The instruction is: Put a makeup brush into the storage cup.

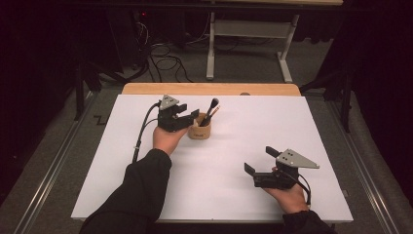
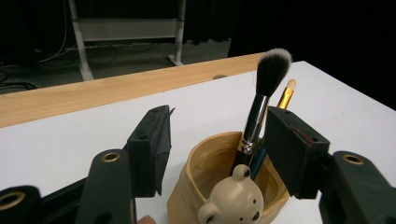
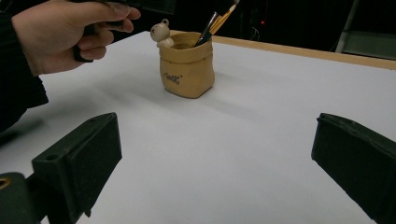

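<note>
On the white table (image 1: 146,195) the tan pot (image 1: 199,131) stands far of centre, my brushes (image 2: 264,93) upright inside it, so the stowing looks finished. My left gripper (image 1: 195,118), just beside the pot, is parted and empty; my right gripper (image 1: 258,160) gapes nearer me. The pot's lettering is unreadable.

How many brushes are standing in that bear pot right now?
2 that I can make out. A black-handled brush with a fluffy tip leans in the pot, and a thinner yellow-handled brush stands just behind it. Another may be hidden behind the left tongs.
</note>
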{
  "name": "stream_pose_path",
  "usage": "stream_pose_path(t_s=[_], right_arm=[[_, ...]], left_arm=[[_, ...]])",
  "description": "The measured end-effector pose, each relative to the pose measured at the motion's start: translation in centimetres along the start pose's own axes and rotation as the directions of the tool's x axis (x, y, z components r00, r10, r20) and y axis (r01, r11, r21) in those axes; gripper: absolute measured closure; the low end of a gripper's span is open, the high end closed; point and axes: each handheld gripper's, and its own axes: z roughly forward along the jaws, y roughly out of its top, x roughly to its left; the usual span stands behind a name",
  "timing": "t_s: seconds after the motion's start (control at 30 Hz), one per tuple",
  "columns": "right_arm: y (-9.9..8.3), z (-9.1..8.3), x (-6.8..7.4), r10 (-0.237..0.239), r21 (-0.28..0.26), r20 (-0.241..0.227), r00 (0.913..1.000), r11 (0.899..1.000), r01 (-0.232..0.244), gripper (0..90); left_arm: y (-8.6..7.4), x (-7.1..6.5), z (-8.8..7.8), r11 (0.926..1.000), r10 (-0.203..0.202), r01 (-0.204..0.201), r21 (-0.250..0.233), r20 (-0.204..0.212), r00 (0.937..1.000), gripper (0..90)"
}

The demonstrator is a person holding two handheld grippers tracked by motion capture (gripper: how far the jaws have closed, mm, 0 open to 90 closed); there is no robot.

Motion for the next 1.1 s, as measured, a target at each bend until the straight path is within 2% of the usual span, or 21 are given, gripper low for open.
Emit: stream_pose_path(t_s=[0.63, 0.83, 1.1], right_arm=[[0.0, 0.0, 0.0, -0.003, 0.0, 0.001, 1.0, 1.0, 0.003, 2.2], [0.0, 0.0, 0.0, -0.004, -0.001, 0.001, 1.0, 1.0, 0.004, 2.2], [0.1, 0.0, 0.0, -0.003, -0.003, 0.0, 1.0, 1.0, 0.003, 2.2]], left_arm=[[0.2, -0.4, -0.7, 0.9996, 0.027, -0.027, 0.002, 0.004, 0.9996, 40.7], [0.0, -0.3, -1.2, 0.9997, 0.025, -0.025, 0.008, 0.0, 0.9997, 39.6], [-0.3, -0.2, -2.1, 0.9996, 0.028, -0.028, 0.005, -0.003, 0.9996, 34.6]])
